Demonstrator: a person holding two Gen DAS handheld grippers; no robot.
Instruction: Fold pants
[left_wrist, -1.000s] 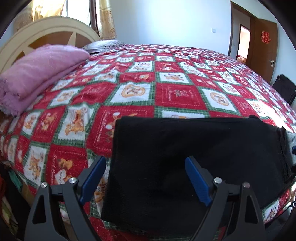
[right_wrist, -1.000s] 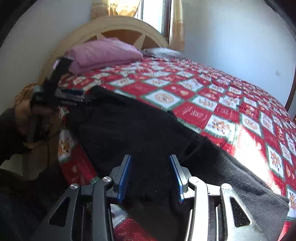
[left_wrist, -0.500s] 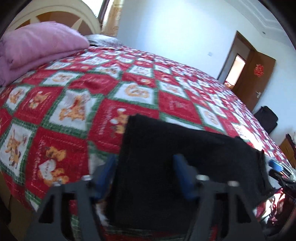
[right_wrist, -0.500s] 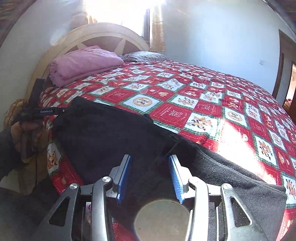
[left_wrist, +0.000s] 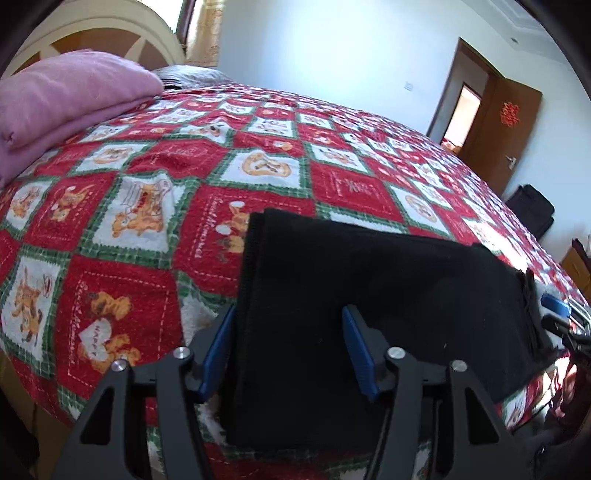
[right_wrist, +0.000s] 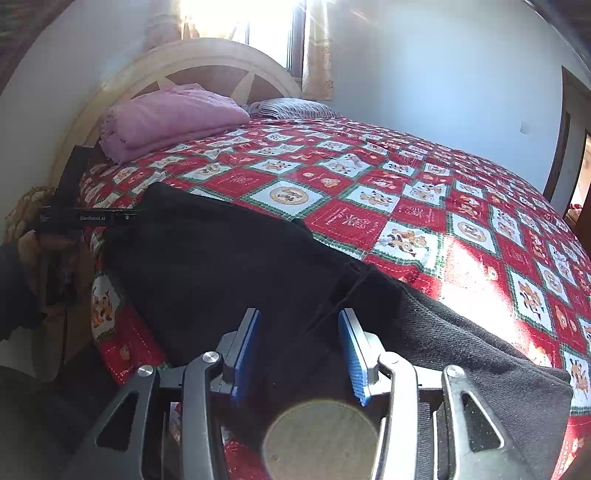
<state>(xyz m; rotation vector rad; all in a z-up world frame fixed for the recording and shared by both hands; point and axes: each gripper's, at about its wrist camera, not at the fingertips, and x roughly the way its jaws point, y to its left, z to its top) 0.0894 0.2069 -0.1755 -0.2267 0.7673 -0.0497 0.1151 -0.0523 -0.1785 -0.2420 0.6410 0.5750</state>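
Note:
Black pants (left_wrist: 369, 295) lie folded along the near edge of the bed; in the right wrist view (right_wrist: 229, 266) they stretch from the left end to a grey-lit end at the right. My left gripper (left_wrist: 288, 347) is open, its blue pads straddling the left hem edge of the pants, just above the cloth. My right gripper (right_wrist: 299, 350) is open over the middle of the pants, holding nothing. The left gripper also shows in the right wrist view (right_wrist: 88, 218) at the pants' far left end.
A red, green and white patchwork bedspread (left_wrist: 177, 158) covers the bed. A folded pink blanket (right_wrist: 166, 118) and a striped pillow (right_wrist: 288, 107) lie by the cream headboard (right_wrist: 207, 59). A brown door (left_wrist: 502, 122) and a dark bag (left_wrist: 532, 210) are at the right.
My left gripper has moved in closer over the hem end of the pants and narrowed slightly. My right gripper has shifted a little; the view brightened. The pants lie as before.

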